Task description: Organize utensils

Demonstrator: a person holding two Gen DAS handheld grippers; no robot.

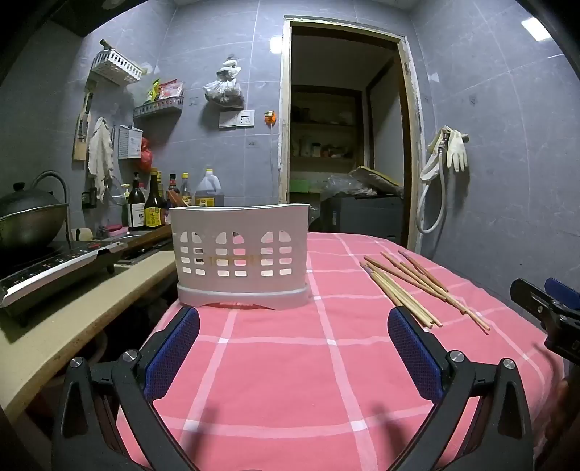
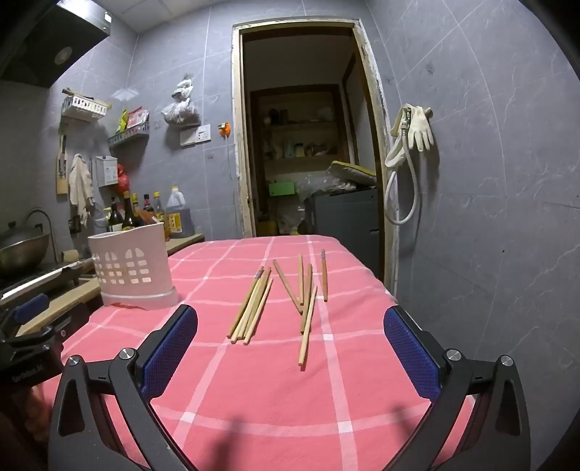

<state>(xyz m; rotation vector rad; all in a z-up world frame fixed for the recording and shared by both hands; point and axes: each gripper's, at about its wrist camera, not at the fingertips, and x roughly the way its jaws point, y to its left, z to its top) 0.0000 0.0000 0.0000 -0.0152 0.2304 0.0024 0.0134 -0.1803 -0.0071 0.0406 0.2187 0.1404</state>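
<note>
On the pink cloth [image 2: 275,391], chopsticks [image 2: 253,308] lie beside a white holder [image 2: 130,268].

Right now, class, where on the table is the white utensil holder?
The white utensil holder stands upright at the left edge of the pink checked tablecloth in the right wrist view, next to the kitchen counter, with the chopsticks lying apart to its right.

- Dim indoor light with a cool violet cast on the tiled walls.
- A ceiling light [image 1: 535,28] glares white at the upper right of the left view.
- Soft dark shadows fall on the pink cloth [image 2: 275,398] near the bottom edge.
- Fisheye bending curves the doorway [image 2: 308,126]; corners go black.
- Focus is sharp at centre.
</note>
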